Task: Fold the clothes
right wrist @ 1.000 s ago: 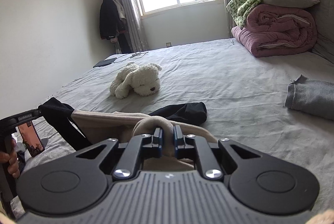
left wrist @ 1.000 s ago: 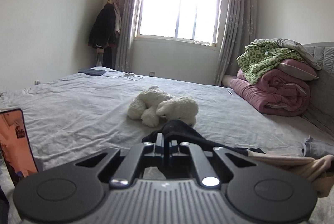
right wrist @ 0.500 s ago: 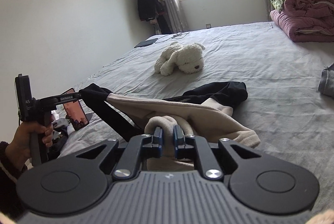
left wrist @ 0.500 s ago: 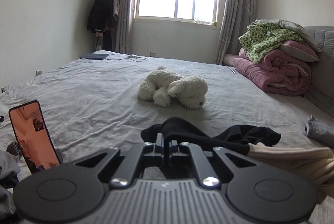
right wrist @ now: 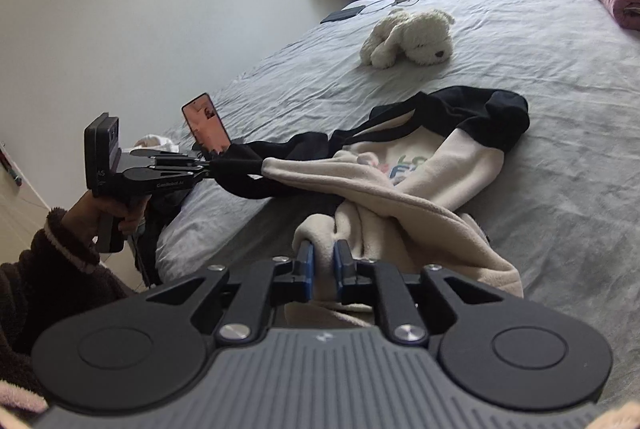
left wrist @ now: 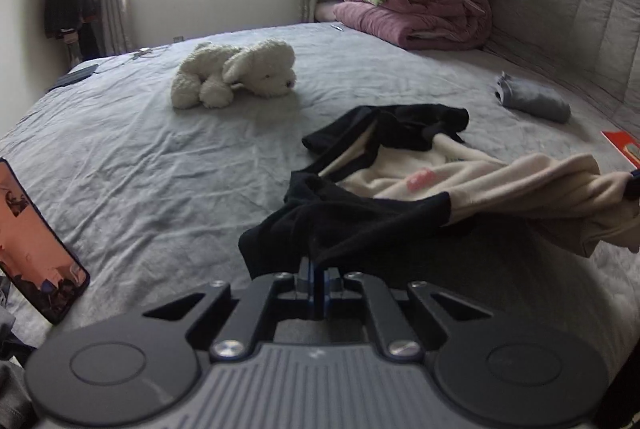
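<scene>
A cream sweatshirt with black sleeves [left wrist: 460, 185] [right wrist: 404, 185] hangs stretched between both grippers above the near edge of the grey bed [left wrist: 160, 157]. My left gripper [left wrist: 319, 269] is shut on the black sleeve fabric. From the right wrist view the left gripper [right wrist: 210, 165] shows at the left, clamped on that black sleeve and held by a hand. My right gripper [right wrist: 322, 261] is shut on a bunched cream fold. The far black sleeve [right wrist: 480, 113] rests on the bed. A print shows on the sweatshirt's front.
A white plush dog [left wrist: 236, 71] [right wrist: 408, 41] lies mid-bed. A folded grey garment [left wrist: 532, 99] sits at the right by the padded headboard. Pink and green bedding [left wrist: 420, 1] is stacked at the far right. A lit phone [left wrist: 32, 245] stands propped at the bed's left edge.
Both grippers have lifted and pulled apart toward the bed's near edge, stretching the sweatshirt out between them. Both views tilted down toward the bed.
</scene>
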`<state>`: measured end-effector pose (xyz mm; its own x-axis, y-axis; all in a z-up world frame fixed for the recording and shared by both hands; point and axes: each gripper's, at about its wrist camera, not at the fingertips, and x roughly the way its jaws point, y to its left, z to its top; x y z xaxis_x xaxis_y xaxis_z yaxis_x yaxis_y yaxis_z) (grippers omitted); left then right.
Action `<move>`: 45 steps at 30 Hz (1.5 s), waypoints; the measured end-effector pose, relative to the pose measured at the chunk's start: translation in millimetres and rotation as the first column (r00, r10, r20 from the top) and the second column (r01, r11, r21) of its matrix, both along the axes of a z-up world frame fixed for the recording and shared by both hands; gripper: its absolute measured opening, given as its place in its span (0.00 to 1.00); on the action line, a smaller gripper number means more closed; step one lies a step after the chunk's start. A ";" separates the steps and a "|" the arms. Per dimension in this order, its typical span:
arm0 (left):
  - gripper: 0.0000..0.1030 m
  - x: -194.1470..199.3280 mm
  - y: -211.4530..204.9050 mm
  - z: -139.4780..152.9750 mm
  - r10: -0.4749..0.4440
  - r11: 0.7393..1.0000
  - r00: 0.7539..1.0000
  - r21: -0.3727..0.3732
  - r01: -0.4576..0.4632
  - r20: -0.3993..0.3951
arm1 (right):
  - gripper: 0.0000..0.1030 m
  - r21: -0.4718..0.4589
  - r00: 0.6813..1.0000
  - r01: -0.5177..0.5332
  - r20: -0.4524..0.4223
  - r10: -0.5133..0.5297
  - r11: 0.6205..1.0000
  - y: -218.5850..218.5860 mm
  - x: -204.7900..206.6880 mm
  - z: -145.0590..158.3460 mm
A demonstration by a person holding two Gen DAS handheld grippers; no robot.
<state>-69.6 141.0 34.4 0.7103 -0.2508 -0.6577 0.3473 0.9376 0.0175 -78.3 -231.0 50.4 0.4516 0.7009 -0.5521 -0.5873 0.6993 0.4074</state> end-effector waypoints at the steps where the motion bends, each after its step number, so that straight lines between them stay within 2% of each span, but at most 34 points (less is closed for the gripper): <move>1: 0.04 -0.2 1.8 -4.3 -0.017 1.000 1.000 0.006 0.017 -0.024 | 0.13 -0.011 1.000 -0.017 -0.010 0.017 1.000 1.3 -1.1 -2.5; 8: 0.04 -1.4 -0.1 -31.3 -0.106 0.988 0.981 0.092 0.122 -0.163 | 0.13 -0.099 0.990 -0.102 -0.112 0.091 0.990 15.9 1.2 -25.1; 12: 0.08 -2.7 -2.8 -41.5 -0.154 0.975 0.963 0.127 0.184 -0.220 | 0.16 -0.159 0.979 -0.127 -0.177 0.098 0.979 20.4 7.5 -39.2; 13: 0.09 -3.0 -2.5 -41.0 -0.171 0.972 0.958 0.119 0.202 -0.232 | 0.20 -0.158 0.975 -0.139 -0.194 0.107 0.978 20.4 9.1 -40.9; 14: 0.12 -3.3 -2.1 -40.6 -0.187 0.969 0.951 0.112 0.220 -0.245 | 0.21 -0.156 0.970 -0.151 -0.212 0.116 0.976 20.3 10.6 -42.5; 15: 0.19 -3.5 -1.8 -40.1 -0.204 0.966 0.944 0.104 0.237 -0.257 | 0.28 -0.154 0.965 -0.163 -0.229 0.125 0.975 20.2 12.1 -44.1; 16: 0.24 -4.7 -0.7 -39.0 -0.230 0.962 0.935 0.080 0.260 -0.271 | 0.36 -0.147 0.967 -0.159 -0.224 0.124 0.976 18.9 14.0 -41.9; 17: 0.32 -6.0 0.4 -37.8 -0.256 0.958 0.924 0.056 0.282 -0.283 | 0.50 -0.141 0.968 -0.155 -0.218 0.122 0.978 17.6 15.9 -39.6; 19: 0.35 -8.1 1.4 -31.9 -0.302 0.949 0.914 0.010 0.316 -0.270 | 0.53 -0.128 0.972 -0.146 -0.205 0.118 0.981 14.9 19.8 -35.0; 21: 0.59 -7.4 4.2 -24.6 -0.315 0.948 0.920 -0.033 0.317 -0.232 | 0.53 -0.114 0.975 -0.138 -0.193 0.114 0.984 12.3 23.6 -30.3; 22: 0.62 -4.2 6.8 -21.0 -0.308 0.951 0.926 -0.065 0.301 -0.219 | 0.53 -0.107 0.976 -0.133 -0.187 0.112 0.985 11.0 25.5 -28.0; 28: 0.63 18.1 25.2 -6.8 -0.231 0.952 0.957 -0.243 0.186 -0.175 | 0.53 -0.069 0.984 -0.089 -0.162 0.077 0.994 2.6 41.7 -17.2; 33: 0.63 47.0 25.2 -12.4 -0.109 0.958 0.968 -0.285 0.042 -0.224 | 0.53 -0.048 0.979 0.040 -0.197 -0.049 0.998 -5.8 76.8 -23.4; 36: 0.63 64.6 19.8 -20.5 -0.042 0.959 0.962 -0.281 -0.037 -0.270 | 0.53 -0.033 0.967 0.122 -0.221 -0.126 0.992 -11.0 98.0 -27.2; 39: 0.63 82.3 17.0 -29.3 0.038 0.948 0.945 -0.288 -0.138 -0.326 | 0.53 -0.027 0.953 0.200 -0.225 -0.201 0.979 -13.7 116.3 -31.0; 42: 0.62 94.8 13.2 -35.9 0.126 0.944 0.930 -0.247 -0.219 -0.344 | 0.53 -0.043 0.941 0.262 -0.209 -0.265 0.964 -13.3 134.2 -35.7; 45: 0.61 107.0 11.6 -40.7 0.180 0.925 0.912 -0.253 -0.285 -0.368 | 0.53 -0.059 0.925 0.322 -0.192 -0.328 0.945 -12.9 152.0 -40.3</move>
